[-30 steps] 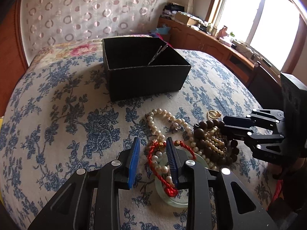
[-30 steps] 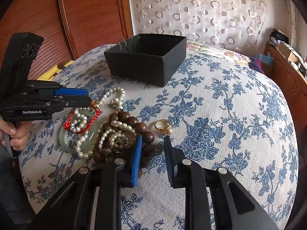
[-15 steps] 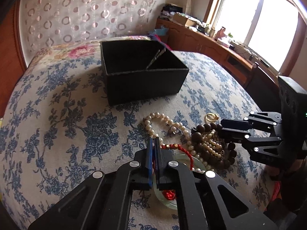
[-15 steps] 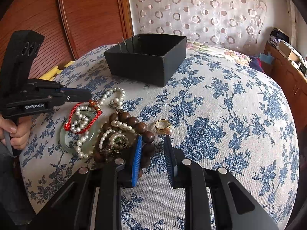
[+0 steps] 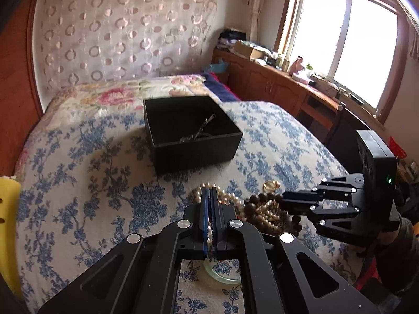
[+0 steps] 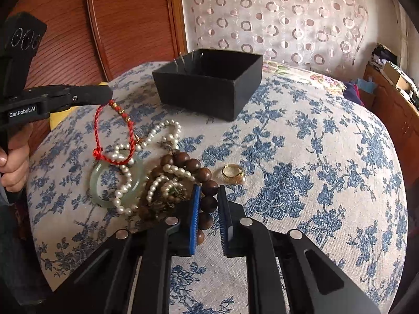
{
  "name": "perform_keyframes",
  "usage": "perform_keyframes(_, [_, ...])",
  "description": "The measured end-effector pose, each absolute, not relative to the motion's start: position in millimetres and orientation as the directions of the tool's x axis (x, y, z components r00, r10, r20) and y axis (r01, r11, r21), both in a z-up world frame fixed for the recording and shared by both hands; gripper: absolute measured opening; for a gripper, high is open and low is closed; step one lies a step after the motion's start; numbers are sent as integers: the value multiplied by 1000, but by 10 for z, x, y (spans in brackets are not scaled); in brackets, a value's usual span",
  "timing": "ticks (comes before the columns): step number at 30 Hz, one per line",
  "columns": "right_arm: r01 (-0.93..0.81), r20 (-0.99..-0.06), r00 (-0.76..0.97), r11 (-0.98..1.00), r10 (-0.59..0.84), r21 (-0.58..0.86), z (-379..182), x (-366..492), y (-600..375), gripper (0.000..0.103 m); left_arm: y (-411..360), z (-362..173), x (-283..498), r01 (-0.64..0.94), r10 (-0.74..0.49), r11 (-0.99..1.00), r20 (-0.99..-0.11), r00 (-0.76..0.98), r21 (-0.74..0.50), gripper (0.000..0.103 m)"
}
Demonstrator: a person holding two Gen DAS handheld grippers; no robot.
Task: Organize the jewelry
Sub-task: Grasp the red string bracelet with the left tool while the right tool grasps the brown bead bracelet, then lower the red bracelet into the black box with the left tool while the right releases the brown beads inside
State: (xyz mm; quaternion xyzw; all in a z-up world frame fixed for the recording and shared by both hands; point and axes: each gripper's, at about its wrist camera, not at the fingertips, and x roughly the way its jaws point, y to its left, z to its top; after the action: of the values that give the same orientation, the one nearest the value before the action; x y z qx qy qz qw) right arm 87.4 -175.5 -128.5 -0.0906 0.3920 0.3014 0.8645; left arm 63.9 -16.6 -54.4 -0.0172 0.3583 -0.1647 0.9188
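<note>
Bed (image 6: 327, 162), blue-flowered cover; carried all items listed.

Black box (image 6: 209, 83): open-topped, set toward the far end of the bed, thin metal pins leaning inside (image 5: 201, 130).

Left gripper (image 6: 111, 95): clenched on the red cord bracelet (image 6: 115, 130), held by its top; cord hung down in a loop, with gold and red beads near the top, lower end resting on the jade bangle. In the left wrist view, pads pressed together (image 5: 210, 196) with only a sliver of cord between.

Jade bangle (image 6: 99, 191): pale green, flat on the bed, left of the heap, pearls draped across it.

Pearl necklace (image 6: 162, 130): white strand, trailed from the far side of the heap over the bangle and into the tangle of beads.

Wooden bead bracelet (image 6: 207, 175): large dark brown beads, at the right edge of the heap, curved toward the near side.

Right gripper (image 6: 208, 196): lowered over the wooden bead bracelet, jaws just narrowed, beads standing between the blue pads; left pad against a bead, slight gap at the right pad, so not yet clamped.

Gold ring (image 6: 231, 171): lay alone just right of the heap, beside the wooden beads.

Hand (image 6: 13, 157) on the left gripper's handle, at the left edge.
</note>
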Motion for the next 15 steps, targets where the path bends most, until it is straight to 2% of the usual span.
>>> perform_keyframes(7, [-599, -680, 552, 797, 484, 80, -990, 782, -1794, 15, -148, -331, 566, 291, -318, 945, -606, 729, -146, 1])
perform_keyframes(15, [-619, -632, 578, 782, 516, 72, -716, 732, -1735, 15, -91, -284, 580, 279, -312, 949, -596, 740, -149, 1])
